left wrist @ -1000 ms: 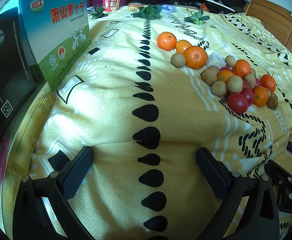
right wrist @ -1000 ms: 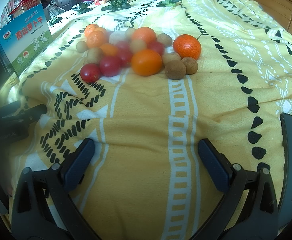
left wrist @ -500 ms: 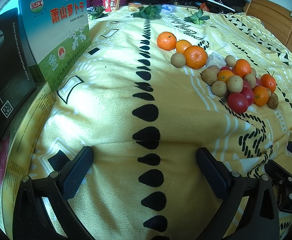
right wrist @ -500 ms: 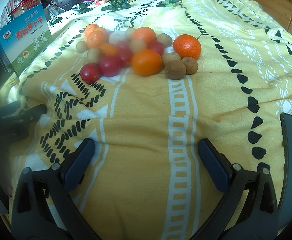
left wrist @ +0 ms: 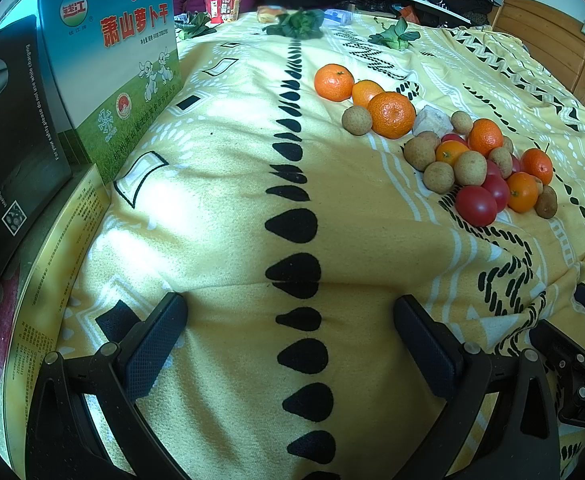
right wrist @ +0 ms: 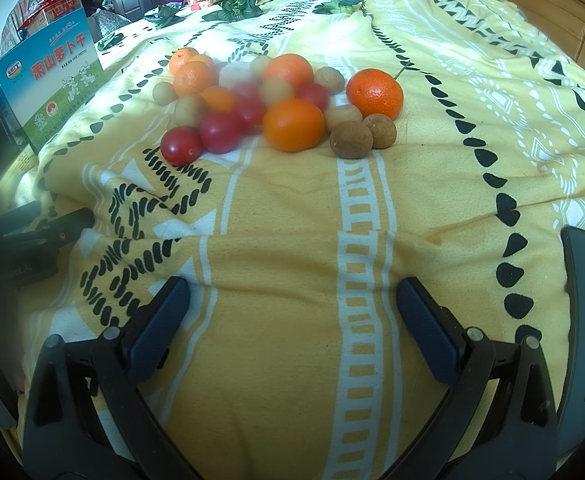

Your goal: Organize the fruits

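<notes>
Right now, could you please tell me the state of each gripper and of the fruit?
left gripper: open, empty, over the blanket.
right gripper: open, empty, over the blanket.
fruit pile: mixed, unsorted, lying on the blanket.
stemmed orange: at the pile's right edge.
blue box: upright, closed.

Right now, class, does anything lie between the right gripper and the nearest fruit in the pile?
Nothing visible does. The right gripper is open above bare yellow blanket, and only blanket separates it from the big orange and brown longan at the pile's near edge.
</notes>
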A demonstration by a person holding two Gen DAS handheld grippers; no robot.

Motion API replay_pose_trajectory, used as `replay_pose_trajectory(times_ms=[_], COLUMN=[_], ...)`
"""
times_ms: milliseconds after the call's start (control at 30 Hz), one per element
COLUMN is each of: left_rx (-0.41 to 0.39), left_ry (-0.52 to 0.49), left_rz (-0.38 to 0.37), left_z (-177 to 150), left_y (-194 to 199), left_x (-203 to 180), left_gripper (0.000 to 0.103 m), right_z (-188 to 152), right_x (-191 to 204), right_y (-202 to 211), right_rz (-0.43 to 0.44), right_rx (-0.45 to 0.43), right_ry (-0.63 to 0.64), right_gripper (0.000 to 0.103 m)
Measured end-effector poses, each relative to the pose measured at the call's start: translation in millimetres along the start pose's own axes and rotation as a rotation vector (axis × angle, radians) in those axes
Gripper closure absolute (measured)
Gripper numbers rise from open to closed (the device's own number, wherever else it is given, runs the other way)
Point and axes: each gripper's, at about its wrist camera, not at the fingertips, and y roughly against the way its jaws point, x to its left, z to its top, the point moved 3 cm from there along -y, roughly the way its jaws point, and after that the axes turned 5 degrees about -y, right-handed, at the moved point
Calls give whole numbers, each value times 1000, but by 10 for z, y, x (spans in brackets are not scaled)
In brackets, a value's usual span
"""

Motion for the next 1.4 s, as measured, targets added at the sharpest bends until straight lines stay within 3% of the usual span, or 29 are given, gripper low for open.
replay_pose_trajectory(times_ms=[1400], left_rx=[7], left_ry=[-2], left_rz=[5], left_z=[11], left_y=[-2], left_x=[-12], left_gripper=[0], right_z=[-37], right_x=[-83], right_y=[73], right_rz=[0], right_rx=[1], right_ry=[1], right_gripper=[0])
